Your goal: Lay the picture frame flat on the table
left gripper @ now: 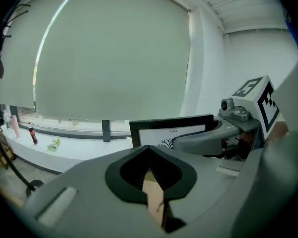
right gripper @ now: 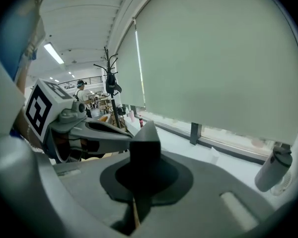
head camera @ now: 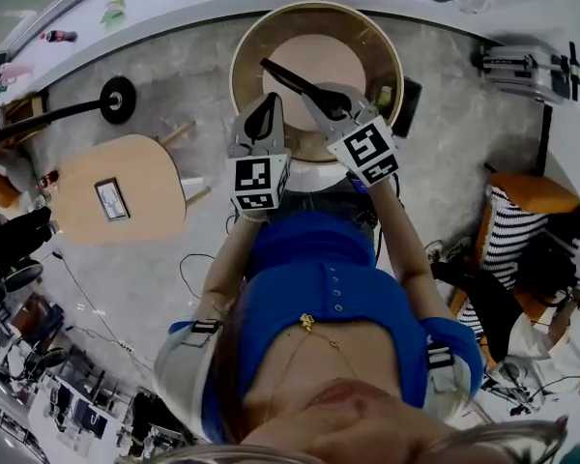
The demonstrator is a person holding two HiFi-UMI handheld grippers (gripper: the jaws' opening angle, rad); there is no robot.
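My right gripper (head camera: 334, 101) is shut on the picture frame (head camera: 298, 82), a black frame held upright and seen edge-on above the round wooden table (head camera: 261, 29). In the left gripper view the picture frame (left gripper: 171, 131) shows its white print facing me. In the right gripper view its black edge (right gripper: 145, 148) rises from between the closed jaws. My left gripper (head camera: 263, 116) hovers just left of the frame, its pads closed together with nothing between them, and does not touch the frame.
A small light wooden side table (head camera: 150, 177) at the left carries another flat picture (head camera: 111, 199). A black stand base (head camera: 118, 100) sits beside it. A striped chair (head camera: 507, 235) and a tool case (head camera: 524, 66) are at the right. A coat rack (right gripper: 111, 83) stands by the window.
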